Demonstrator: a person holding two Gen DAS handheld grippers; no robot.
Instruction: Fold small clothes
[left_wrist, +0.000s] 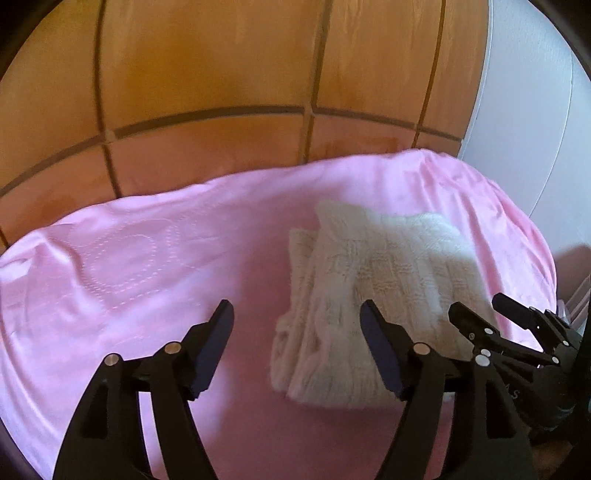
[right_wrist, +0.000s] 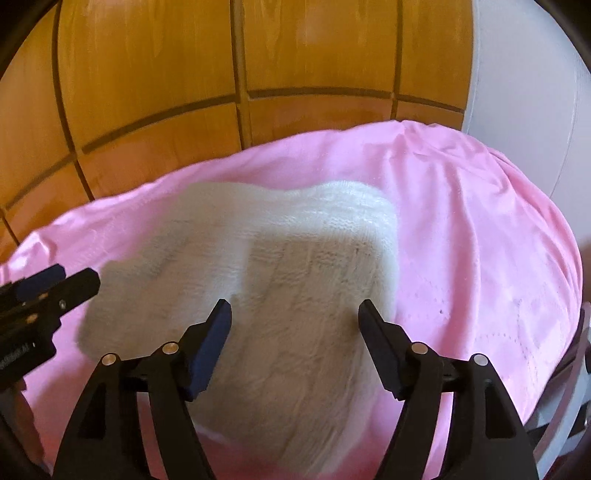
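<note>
Pink sheet (left_wrist: 129, 258) on bed, folded white knit (left_wrist: 369, 280) lying atop

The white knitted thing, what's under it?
The white knitted garment lies folded on a pink sheet, which spreads out all around it. Whatever is beneath the sheet, and between the garment's folded layers, is covered.

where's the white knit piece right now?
The white knit garment lies folded on the pink cloth, right of centre in the left wrist view, ahead of the open right gripper, with the open left gripper to its left.
</note>
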